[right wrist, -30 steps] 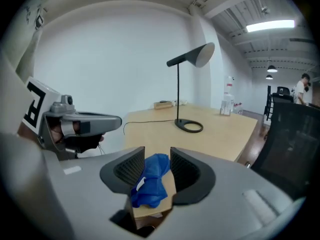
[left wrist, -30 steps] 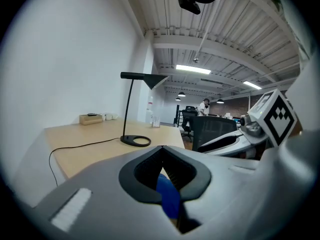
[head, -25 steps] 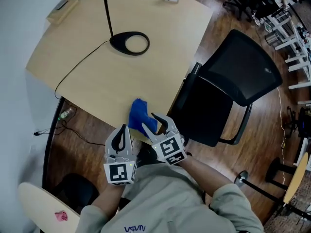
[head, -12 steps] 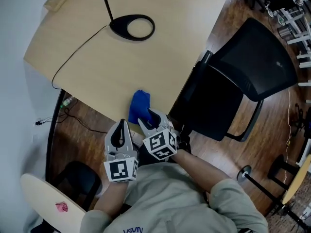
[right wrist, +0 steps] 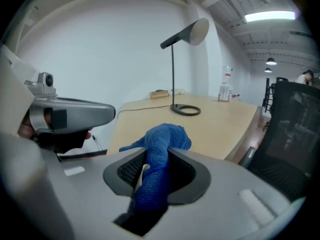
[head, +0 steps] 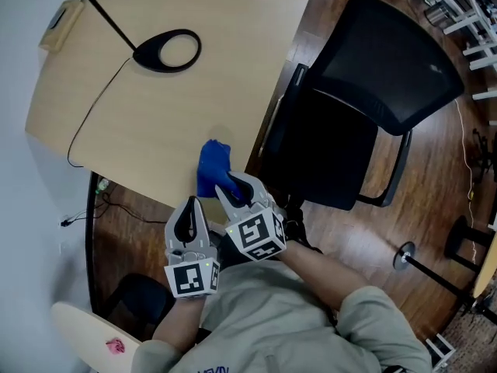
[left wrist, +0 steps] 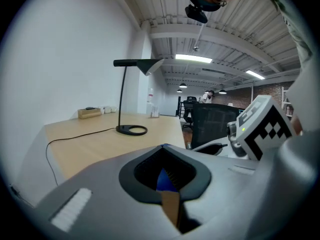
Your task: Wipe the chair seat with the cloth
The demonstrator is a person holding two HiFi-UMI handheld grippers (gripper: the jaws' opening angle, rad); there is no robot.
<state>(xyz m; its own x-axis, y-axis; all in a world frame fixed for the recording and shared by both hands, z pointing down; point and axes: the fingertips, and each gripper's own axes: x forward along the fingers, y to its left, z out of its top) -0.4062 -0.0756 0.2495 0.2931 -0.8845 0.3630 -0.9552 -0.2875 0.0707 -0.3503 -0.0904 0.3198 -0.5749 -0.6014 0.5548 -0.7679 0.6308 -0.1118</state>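
Right gripper (head: 239, 189): jaws have just been closing and now pinch one bunched end of the cloth (head: 210, 164). The rest of the cloth lies on the table (head: 147, 123) corner, just beside the chair. Left gripper (head: 189, 213): jaws together, empty. Risk: your grip looks shallow, so the cloth may slip out as you lift or press on the chair seat (head: 322, 162). The loose tail can snag the armrest (head: 273, 127).

The table (head: 233, 76) is occupied by a black lamp base (head: 166, 50), a small box (head: 60, 24) and, at the near edge, a blue cloth (head: 211, 165).
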